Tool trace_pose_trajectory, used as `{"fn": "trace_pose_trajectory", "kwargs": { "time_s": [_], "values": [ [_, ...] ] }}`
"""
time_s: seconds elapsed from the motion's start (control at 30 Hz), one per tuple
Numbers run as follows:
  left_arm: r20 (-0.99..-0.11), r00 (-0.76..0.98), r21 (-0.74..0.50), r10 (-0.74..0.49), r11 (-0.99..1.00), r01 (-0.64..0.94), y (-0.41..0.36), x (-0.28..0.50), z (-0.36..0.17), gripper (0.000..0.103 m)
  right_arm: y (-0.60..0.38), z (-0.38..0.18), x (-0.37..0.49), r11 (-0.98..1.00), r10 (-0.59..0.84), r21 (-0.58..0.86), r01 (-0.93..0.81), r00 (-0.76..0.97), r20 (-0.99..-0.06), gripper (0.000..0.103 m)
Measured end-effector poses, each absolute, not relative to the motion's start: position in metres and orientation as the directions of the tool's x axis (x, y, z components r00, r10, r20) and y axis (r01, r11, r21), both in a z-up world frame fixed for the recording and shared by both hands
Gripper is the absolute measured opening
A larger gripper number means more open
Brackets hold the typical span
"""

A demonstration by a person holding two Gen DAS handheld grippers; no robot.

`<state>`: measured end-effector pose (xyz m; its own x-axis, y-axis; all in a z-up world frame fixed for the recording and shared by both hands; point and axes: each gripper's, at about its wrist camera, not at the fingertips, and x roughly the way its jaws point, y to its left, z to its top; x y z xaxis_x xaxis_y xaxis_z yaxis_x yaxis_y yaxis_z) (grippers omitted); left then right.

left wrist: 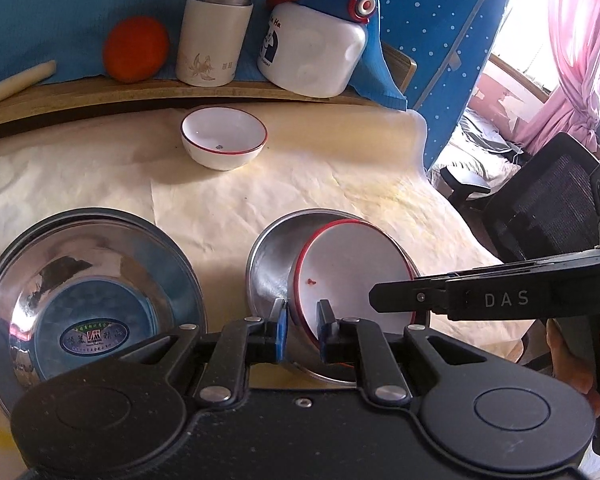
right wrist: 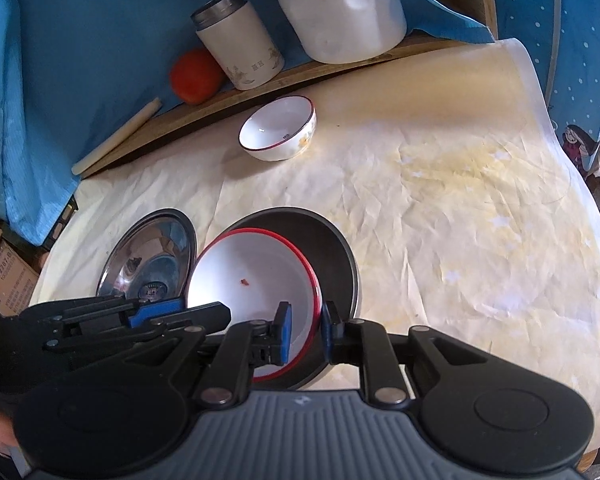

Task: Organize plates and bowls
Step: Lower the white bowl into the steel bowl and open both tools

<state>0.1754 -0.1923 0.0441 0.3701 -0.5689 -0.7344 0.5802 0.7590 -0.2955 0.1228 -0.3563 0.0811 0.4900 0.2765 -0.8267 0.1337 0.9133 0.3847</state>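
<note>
A red-rimmed white plate (left wrist: 352, 276) sits tilted inside a steel bowl (left wrist: 268, 268) near the front edge of the table (left wrist: 340, 184), which is covered with creased cream paper. The left gripper (left wrist: 302, 320) straddles the plate's near-left rim, one blue pad outside and one inside, the pads close to the rim; whether they actually pinch it cannot be told. The right gripper (right wrist: 306, 330) straddles the opposite side of the same plate (right wrist: 256, 280), its pads either side of the red rim where the plate leans against the bowl wall (right wrist: 340, 248), and again the grip itself is unclear. A small red speck lies on the plate's white face. Just beside this pair, toward the table's left edge, a second steel bowl (left wrist: 88, 292) stands upright with a blue label in its bottom. Toward the back edge, well apart from the others, a small white bowl with a red rim (left wrist: 224, 140) stands upright. Behind it, on a wooden ledge (left wrist: 220, 92), are an orange (left wrist: 136, 48), a white flask (left wrist: 216, 36) and a white jug with a blue lid (left wrist: 316, 44).
</note>
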Motion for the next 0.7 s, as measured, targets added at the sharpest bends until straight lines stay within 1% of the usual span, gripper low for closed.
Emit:
{"fn": "trace_pose_trajectory", "kwargs": {
  "time_s": [0.1,0.57,0.7],
  "values": [
    [-0.735,0.364,-0.305,-0.573,0.758,0.577,-0.1925,0.1767,0.0433,0.018,-0.3542,0.0811,0.1244,0.918,0.270,0.374,0.129,0.489,-0.830,0.020],
    [-0.738,0.351,-0.321,-0.576,0.758,0.567,-0.1921,0.1810,0.0423,0.019,-0.3520,0.0807,0.1245,0.931,0.262,0.351,0.098,0.488,-0.832,0.020],
    [-0.739,0.351,-0.321,-0.575,0.758,0.568,-0.1931,0.1813,0.0433,0.023,-0.3518,0.0801,0.1241,0.930,0.268,0.355,0.095,0.486,-0.832,0.020]
  ]
}}
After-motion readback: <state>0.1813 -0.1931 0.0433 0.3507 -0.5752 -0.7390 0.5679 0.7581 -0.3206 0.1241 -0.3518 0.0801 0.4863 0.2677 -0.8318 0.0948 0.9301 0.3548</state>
